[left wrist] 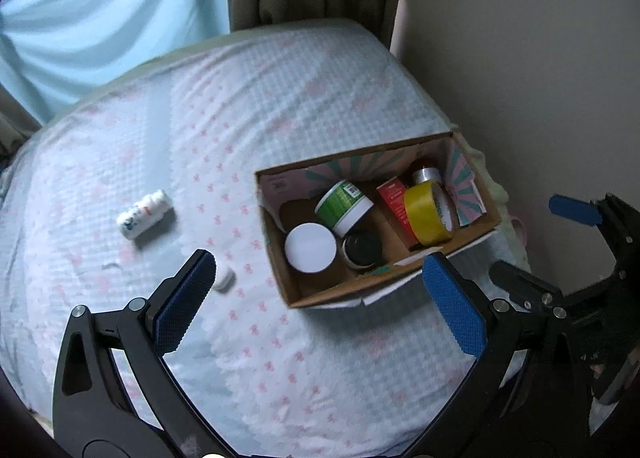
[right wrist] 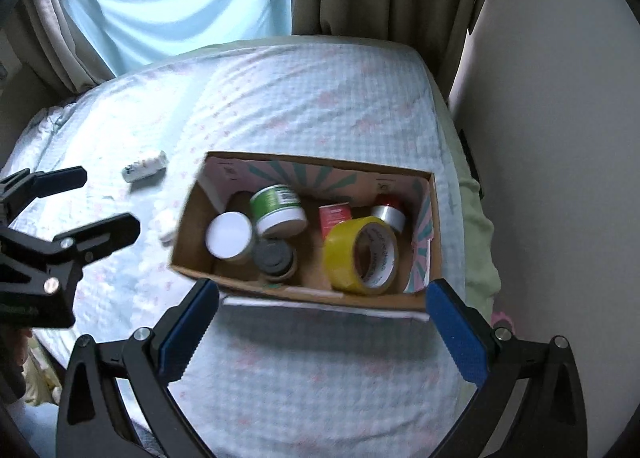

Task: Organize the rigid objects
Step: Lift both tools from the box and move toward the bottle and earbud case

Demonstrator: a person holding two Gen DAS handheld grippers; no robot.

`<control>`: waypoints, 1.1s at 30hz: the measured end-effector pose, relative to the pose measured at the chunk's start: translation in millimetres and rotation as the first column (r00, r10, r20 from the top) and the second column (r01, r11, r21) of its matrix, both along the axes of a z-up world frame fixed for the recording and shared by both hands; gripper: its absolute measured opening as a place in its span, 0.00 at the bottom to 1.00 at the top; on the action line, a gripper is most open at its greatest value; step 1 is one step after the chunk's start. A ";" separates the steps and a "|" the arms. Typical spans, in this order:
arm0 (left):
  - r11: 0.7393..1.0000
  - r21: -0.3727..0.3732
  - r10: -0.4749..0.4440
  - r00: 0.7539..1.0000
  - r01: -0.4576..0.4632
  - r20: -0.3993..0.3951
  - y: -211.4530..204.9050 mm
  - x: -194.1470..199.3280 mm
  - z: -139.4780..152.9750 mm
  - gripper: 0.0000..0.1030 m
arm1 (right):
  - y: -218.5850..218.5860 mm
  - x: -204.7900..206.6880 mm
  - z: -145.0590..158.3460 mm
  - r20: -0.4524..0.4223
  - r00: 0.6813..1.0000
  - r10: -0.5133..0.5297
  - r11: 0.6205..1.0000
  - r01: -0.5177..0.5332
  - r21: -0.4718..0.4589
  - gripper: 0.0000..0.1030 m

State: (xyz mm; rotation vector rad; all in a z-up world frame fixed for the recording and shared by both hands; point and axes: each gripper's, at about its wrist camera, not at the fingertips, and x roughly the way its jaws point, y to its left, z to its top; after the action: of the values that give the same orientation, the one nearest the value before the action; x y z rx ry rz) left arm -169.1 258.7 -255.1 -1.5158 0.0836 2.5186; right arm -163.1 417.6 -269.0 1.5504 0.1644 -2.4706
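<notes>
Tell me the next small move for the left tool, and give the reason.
Probably lower the left tool onto the small white cap-like item lying by its left finger. Both tools are open and hold nothing, the cardboard box already holds the jars and yellow tape, and that item and the white bottle are the only things left out on the bed.

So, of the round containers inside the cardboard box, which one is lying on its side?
The green-labelled tub with the white rim lies tilted on its side. The white-lidded jar and the dark-lidded jar beside it both stand upright, lids facing up.
</notes>
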 end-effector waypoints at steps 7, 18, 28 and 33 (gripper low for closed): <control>0.999 0.029 -0.017 0.999 0.019 -0.043 -61.2 32.6 34.7 1.00 | -46.5 46.8 25.6 -0.041 0.997 -0.062 0.997 0.063 0.042 1.00; 0.996 -0.051 -0.083 0.987 0.076 -0.138 -192.3 51.0 75.0 1.00 | -154.9 76.2 34.6 0.001 0.969 -0.248 0.969 0.247 0.008 1.00; 0.984 -0.047 -0.179 0.975 0.175 -0.131 -285.3 12.8 77.8 1.00 | -242.4 69.1 42.0 0.034 0.916 -0.399 0.911 0.401 -0.097 1.00; 0.966 -0.067 -0.256 0.963 0.251 -0.081 -299.4 -27.9 67.4 1.00 | -261.8 60.4 31.8 0.112 0.866 -0.487 0.846 0.499 -0.185 1.00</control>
State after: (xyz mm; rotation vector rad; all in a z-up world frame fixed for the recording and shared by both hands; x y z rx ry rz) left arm -197.0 -40.7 -187.7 -1.3161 0.3431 2.3944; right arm -102.7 155.7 -237.2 1.7406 -0.5624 -2.6843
